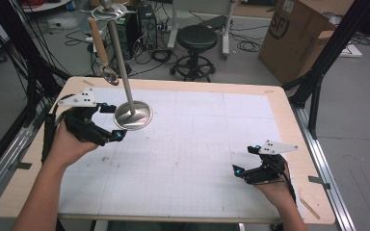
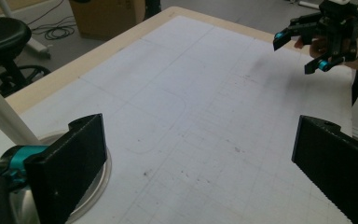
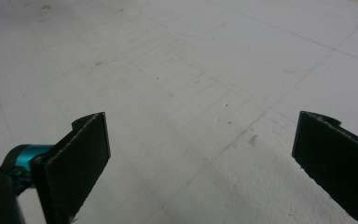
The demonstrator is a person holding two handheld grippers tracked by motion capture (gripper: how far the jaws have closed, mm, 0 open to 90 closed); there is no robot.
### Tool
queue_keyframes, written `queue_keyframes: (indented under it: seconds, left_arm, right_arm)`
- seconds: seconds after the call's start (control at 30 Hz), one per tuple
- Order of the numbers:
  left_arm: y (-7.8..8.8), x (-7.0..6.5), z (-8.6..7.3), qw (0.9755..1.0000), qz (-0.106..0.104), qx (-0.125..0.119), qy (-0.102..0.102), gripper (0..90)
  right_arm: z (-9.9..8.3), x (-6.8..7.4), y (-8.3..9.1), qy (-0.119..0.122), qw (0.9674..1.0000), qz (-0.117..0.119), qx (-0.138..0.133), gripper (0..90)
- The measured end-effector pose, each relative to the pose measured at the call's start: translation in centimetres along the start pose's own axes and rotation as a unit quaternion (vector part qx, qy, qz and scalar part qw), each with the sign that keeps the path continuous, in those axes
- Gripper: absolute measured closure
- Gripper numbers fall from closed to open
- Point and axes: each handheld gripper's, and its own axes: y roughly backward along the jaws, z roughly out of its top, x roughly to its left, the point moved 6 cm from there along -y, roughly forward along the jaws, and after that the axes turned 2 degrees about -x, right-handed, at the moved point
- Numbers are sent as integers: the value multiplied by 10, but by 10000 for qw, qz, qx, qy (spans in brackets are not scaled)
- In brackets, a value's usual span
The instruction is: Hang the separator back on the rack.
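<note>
Steel stand base (image 1: 133,115) sits just beside the gaping left claw (image 1: 114,122).

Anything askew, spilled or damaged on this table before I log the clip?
Nothing spilled or broken. The stand sits upright on its round base by the left gripper, a wooden-handled utensil hanging from its top. The white mat carries only faint scuffs.

A wooden table (image 1: 289,115) carries a white gridded mat (image 1: 197,144). On the floor beyond stand a black round stool (image 1: 196,38) and a brown cardboard box (image 1: 298,33) (printed with a round logo), among loose black cables (image 1: 77,36) trailing across the grey floor.
</note>
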Motion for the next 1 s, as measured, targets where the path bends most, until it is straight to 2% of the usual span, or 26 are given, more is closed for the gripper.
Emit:
queue_keyframes:
  seconds: [0.23,0.4,0.6,0.7,1.0]
  left_arm:
    - [-18,-5,-28,10000,-62,5,54,37]
    - [-31,-10,-43,9999,-103,78,72,16]
    - [-42,-17,-51,9996,-106,247,3,16]
    - [-45,-18,-54,9996,-154,240,49,17]
    - [-51,-21,-60,9993,-75,364,11,17]
  right_arm:
    - [0,0,-2,27,10000,4,5,27]
    - [-1,-1,-2,11,10000,0,42,27]
    - [-2,-1,-4,18,10000,22,65,27]
    - [-2,-2,-4,11,10000,27,64,27]
    - [-4,-3,0,-46,10000,60,-10,27]
